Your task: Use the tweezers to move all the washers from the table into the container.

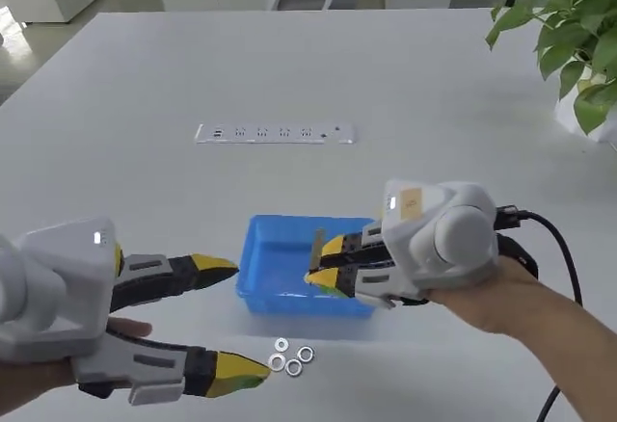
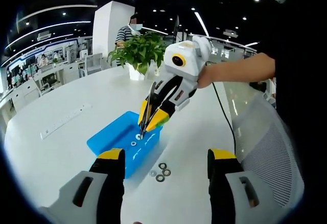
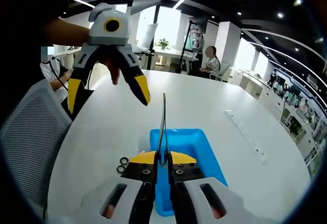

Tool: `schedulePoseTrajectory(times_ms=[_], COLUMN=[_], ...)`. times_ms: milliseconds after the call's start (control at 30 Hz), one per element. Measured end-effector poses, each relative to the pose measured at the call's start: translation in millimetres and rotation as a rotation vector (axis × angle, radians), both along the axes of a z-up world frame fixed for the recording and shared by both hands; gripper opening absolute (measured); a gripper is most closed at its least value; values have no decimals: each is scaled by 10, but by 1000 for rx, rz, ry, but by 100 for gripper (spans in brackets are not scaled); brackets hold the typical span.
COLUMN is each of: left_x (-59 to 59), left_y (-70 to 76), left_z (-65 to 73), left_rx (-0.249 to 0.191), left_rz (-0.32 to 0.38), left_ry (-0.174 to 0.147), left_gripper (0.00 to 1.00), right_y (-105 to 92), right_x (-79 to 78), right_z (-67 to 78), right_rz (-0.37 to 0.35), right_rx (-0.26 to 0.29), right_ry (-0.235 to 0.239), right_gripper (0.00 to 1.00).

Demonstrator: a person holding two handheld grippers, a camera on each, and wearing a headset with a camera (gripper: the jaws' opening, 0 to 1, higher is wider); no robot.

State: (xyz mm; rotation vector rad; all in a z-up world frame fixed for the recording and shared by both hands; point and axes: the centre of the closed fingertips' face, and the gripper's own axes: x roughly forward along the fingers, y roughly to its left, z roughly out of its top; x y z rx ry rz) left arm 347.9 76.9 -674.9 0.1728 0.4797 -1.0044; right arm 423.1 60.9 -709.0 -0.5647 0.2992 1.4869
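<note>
A blue container [image 1: 260, 277] sits on the white table, with several washers [image 1: 290, 356] lying loose in front of it. My right gripper [image 1: 323, 263] is shut on the grey tweezers [image 1: 318, 245] and holds them over the container. In the left gripper view the tweezers [image 2: 144, 119] point down into the container [image 2: 110, 139], with a small washer [image 2: 138, 137] at their tip. My left gripper [image 1: 231, 321] is open and empty, just left of the loose washers [image 2: 161, 172]. In the right gripper view the tweezers [image 3: 163, 124] rise from the shut jaws over the container [image 3: 186, 144].
A white power strip [image 1: 275, 134] lies further back on the table. A potted plant [image 1: 569, 27] stands at the far right. A black cable [image 1: 564, 277] trails from the right gripper. A mesh chair [image 2: 265, 147] stands by the table's edge.
</note>
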Motion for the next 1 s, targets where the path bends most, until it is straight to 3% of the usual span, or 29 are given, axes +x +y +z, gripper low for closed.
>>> schedulePoseTrajectory(times_ms=[333,667,1000], left_x=[17,63,133], left_y=[66,124,163], left_z=[-10,20,22], left_rx=[-5,-20,-22], left_rz=[33,58,64], left_ry=[8,7,3], left_gripper=[77,83,81], right_y=[94,181,203], right_x=[136,243,257], right_z=[-130,-350,-541], right_rz=[10,33,51], right_rx=[-7,-45,-92], right_ry=[5,27,47], right_gripper=[8,8,8])
